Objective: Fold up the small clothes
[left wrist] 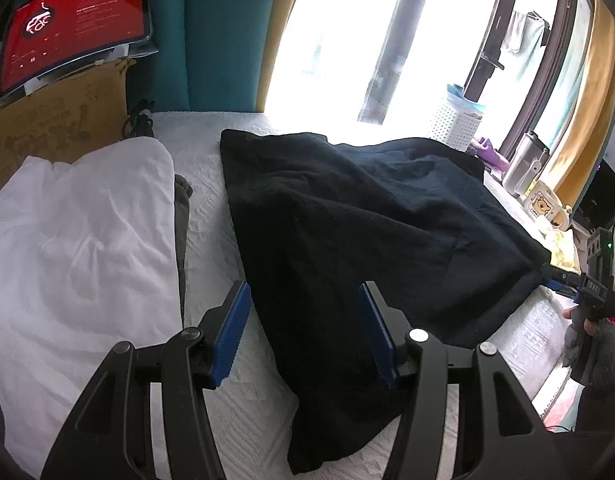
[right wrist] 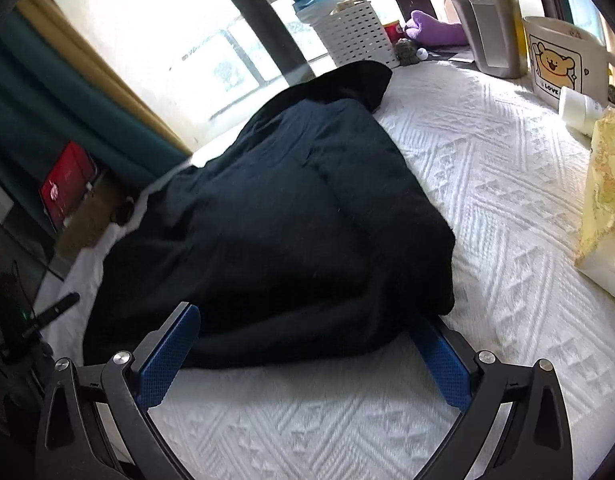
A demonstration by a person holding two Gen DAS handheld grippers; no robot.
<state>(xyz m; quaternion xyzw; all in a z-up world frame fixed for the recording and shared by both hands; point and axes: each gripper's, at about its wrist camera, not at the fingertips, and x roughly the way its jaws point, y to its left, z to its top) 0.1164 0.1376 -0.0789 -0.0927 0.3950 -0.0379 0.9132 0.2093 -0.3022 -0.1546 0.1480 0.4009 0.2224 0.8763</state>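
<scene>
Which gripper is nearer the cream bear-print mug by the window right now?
Right. The right gripper sits at the black garment's near edge, the cream bear-print mug ahead to its right. The left gripper is across the garment, farther away.

Light source: daylight pours through the window (left wrist: 339, 40) far ahead of the fingers, blown out to plain white in both views.
Glare: it washes over the bedspread (right wrist: 487, 168) just below the glass.
Dark areas: the black garment (left wrist: 367, 220) ahead of the fingers shows few folds.
Shadows: soft, under the garment's near edge.
Distortion: strong fisheye bending, with black vignette corners.
Sharpness: the left-wrist view is crisp; the right-wrist view is slightly smeared beyond the fingers.
</scene>
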